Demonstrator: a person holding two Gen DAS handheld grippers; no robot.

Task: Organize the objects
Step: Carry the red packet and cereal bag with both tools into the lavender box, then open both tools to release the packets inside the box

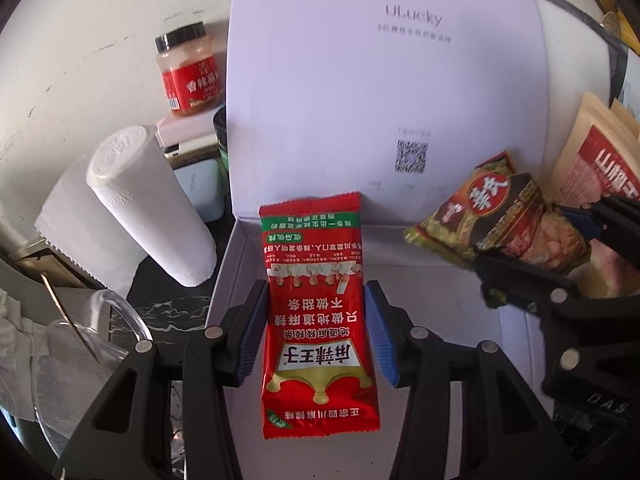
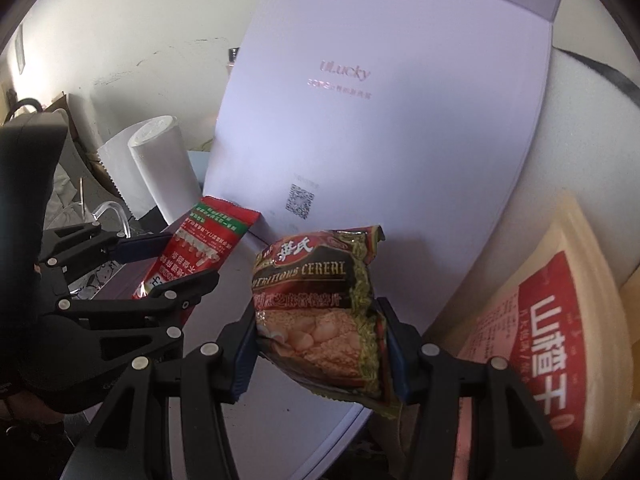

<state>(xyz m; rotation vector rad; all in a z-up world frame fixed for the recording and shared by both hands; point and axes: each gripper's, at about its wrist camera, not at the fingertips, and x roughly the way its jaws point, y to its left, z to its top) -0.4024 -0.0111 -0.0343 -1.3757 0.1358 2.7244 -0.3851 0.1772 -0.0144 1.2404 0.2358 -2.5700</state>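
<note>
Two packets: the left gripper clamps one red sachet, the right gripper one cereal packet.

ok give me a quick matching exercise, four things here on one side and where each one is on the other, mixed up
Things:
1. red sachet
2. cereal packet
3. paper towel roll
4. red-label jar

Places:
A. far back by the wall, left of the white box lid
B. between the left tongs
C. leaning, left of the box
D. between the right tongs

Pairs: 1-B, 2-D, 3-C, 4-A
</note>
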